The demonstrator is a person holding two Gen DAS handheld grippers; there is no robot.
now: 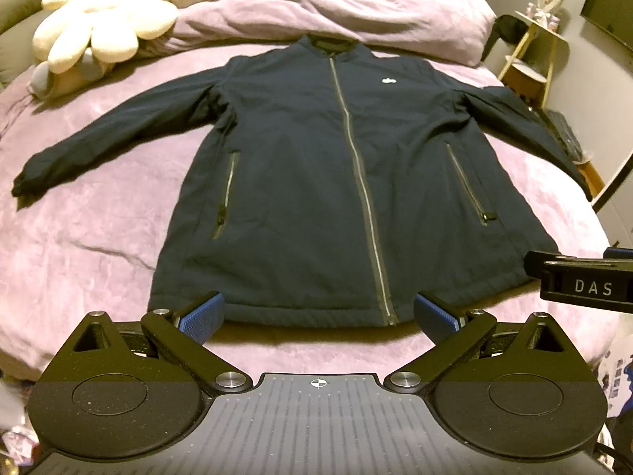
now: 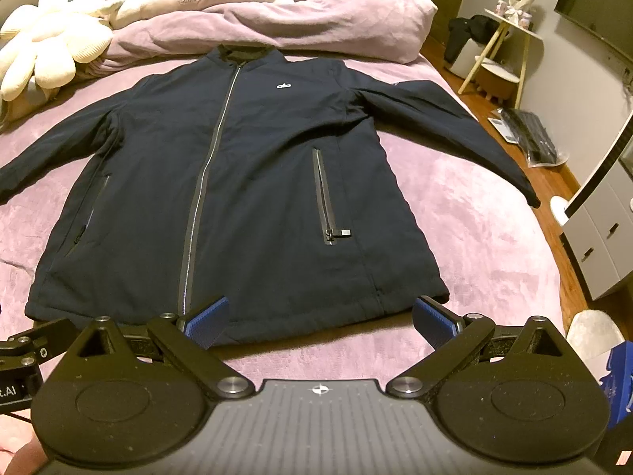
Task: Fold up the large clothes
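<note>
So, nothing folded yet: the navy jacket [image 1: 316, 182] lies flat, front up, zipped, in the middle of the bed [image 1: 91, 213], collar at 12 o'clock, hem at 6, both sleeves spread out to 9 and 3. Both tools hover just short of the hem, apart from the cloth. Left tongs [image 1: 319, 314] stand wide, holding nothing, blue pads either side of the zip's lower end; right tongs [image 2: 320, 316] likewise wide and empty, aimed at the hem toward the jacket's 3 o'clock corner. Judging by this, it's the start step, approach before the first grasp. Next move prob. calls for pinching a sleeve cuff [image 1: 23, 186] or a hem corner & carrying it across the body; padded fabric looks thick, so a deep bite is needed or it'll slip. Surface: plush mauve bedspread, soft, some wrinkles, so cloth may drag. Rumpled duvet [image 2: 316, 19] piled at 12 o'clock, cream plush toy [image 1: 99, 27] at 10–11. Room: wood floor at 3 o'clock w/ a small yellow-legged shelf [image 2: 498, 59], white drawers [image 2: 601, 237], dark screen on the wall. Dim, warm light.
</note>
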